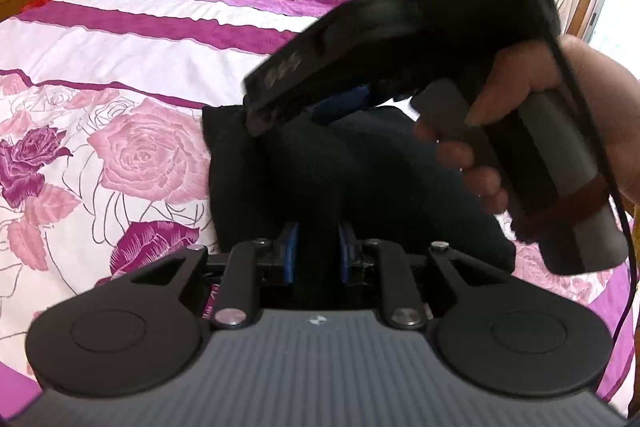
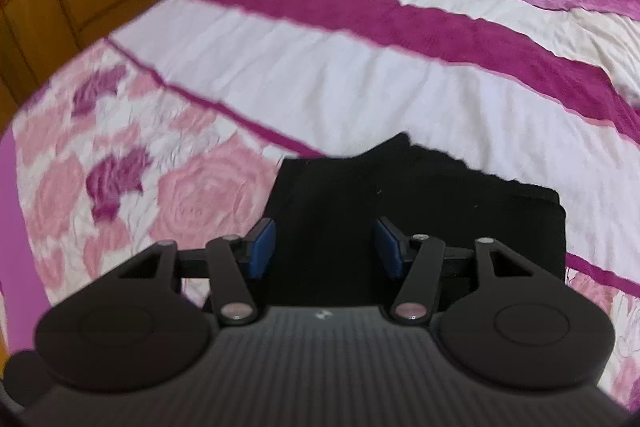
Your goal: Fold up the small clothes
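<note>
Left gripper pinches the near edge of the black garment, probably anchoring it on the bedspread. Right gripper hangs over the cloth, fingers parted and empty, garment below them, likely freshly laid.

One black garment, two tools (blue-padded), one bed

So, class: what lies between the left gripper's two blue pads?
In the left wrist view, a fold of the black garment runs up between the left gripper pads, which are closed on it. The right gripper hovers above it.
</note>
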{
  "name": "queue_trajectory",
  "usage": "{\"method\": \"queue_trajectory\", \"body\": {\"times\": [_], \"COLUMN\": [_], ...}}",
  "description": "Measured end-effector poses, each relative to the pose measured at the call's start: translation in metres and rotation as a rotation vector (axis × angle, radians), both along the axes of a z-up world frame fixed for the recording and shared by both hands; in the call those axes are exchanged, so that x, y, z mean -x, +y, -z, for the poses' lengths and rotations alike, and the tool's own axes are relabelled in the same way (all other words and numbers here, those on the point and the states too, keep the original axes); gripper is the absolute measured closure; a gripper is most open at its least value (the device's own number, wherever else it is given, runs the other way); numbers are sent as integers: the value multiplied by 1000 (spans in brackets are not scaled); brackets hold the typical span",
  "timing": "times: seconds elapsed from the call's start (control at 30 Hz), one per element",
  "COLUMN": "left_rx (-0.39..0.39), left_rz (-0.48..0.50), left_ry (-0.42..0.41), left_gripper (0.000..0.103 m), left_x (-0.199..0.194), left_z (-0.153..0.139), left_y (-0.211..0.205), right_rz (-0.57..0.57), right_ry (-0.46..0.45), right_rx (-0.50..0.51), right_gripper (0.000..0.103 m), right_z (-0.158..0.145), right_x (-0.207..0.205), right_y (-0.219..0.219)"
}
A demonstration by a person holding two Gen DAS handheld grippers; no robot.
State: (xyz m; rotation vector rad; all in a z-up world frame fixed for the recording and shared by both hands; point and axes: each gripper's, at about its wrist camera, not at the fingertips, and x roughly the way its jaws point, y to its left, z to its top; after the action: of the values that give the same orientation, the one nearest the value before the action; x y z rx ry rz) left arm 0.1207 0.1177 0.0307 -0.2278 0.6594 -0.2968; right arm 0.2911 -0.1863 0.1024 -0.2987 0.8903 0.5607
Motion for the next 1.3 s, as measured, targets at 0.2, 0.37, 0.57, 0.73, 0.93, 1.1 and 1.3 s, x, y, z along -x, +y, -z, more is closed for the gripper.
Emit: {"method": "queue_trajectory", "body": {"times": [0.2, 0.37, 0.57, 0.73, 0.93, 1.1, 1.3], "left_rx": [-3, 12, 16, 27, 46, 47, 16], "left_rz": [30, 40, 24, 14, 30, 25, -50], "left_ry": [1, 18, 36, 41, -30, -106, -128], "left_gripper": [81, 81, 81, 81, 84, 85, 85], "left_x": [2, -2, -8, -13, -4, 1, 0], "left_z": [-1, 2, 8, 12, -3, -25, -34], "left_y": [-7, -12, -12, -12, -13, -7, 24], "right_rz": [-46, 8, -12, 58, 157, 195, 98], "right_ry": [-55, 25, -34, -23, 34, 69, 0], "right_rx": [177, 83, 119, -40, -414, -601, -573], "right_gripper": [47, 47, 53, 82, 85, 85, 86], "right_z": [16, 21, 37, 27, 10, -7, -17], "right_x": [-2, -18, -19, -19, -19, -25, -24], "right_y": [-2, -22, -8, -31, -95, -109, -64]}}
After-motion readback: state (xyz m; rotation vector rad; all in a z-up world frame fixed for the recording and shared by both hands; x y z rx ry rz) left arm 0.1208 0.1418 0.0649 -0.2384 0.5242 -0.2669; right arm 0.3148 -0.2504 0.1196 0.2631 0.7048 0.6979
